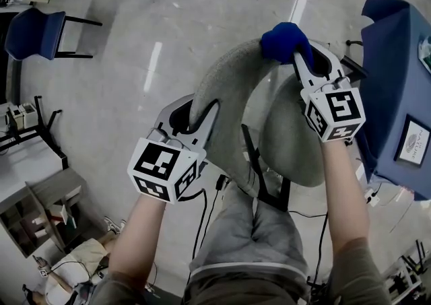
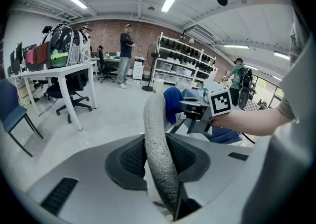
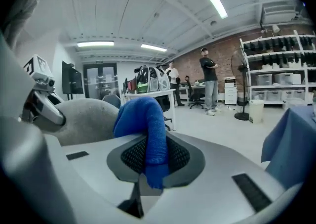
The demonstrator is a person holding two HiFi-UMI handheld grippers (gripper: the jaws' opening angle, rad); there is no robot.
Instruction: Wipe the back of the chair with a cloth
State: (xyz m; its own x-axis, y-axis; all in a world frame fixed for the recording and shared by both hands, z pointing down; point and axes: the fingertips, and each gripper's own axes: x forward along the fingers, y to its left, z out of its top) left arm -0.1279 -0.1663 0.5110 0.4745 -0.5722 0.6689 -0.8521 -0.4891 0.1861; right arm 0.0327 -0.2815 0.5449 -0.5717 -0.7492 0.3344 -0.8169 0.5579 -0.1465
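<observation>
The grey fabric chair back (image 1: 232, 88) curves up in front of me, with the seat (image 1: 296, 142) beyond it. My left gripper (image 1: 199, 112) is shut on the back's left edge, and that rounded edge (image 2: 158, 144) runs between its jaws in the left gripper view. My right gripper (image 1: 303, 61) is shut on a blue cloth (image 1: 284, 41), which rests against the top right of the chair back. In the right gripper view the cloth (image 3: 145, 119) bulges out of the jaws, and the grey back (image 3: 89, 119) lies just behind it to the left.
A table draped in blue (image 1: 397, 81) stands close on the right. A blue chair (image 1: 30, 31) is far left by a white desk (image 2: 54, 72). Shelving (image 2: 182, 60) and a standing person (image 2: 126, 55) are far off. Cables lie on the floor near my legs.
</observation>
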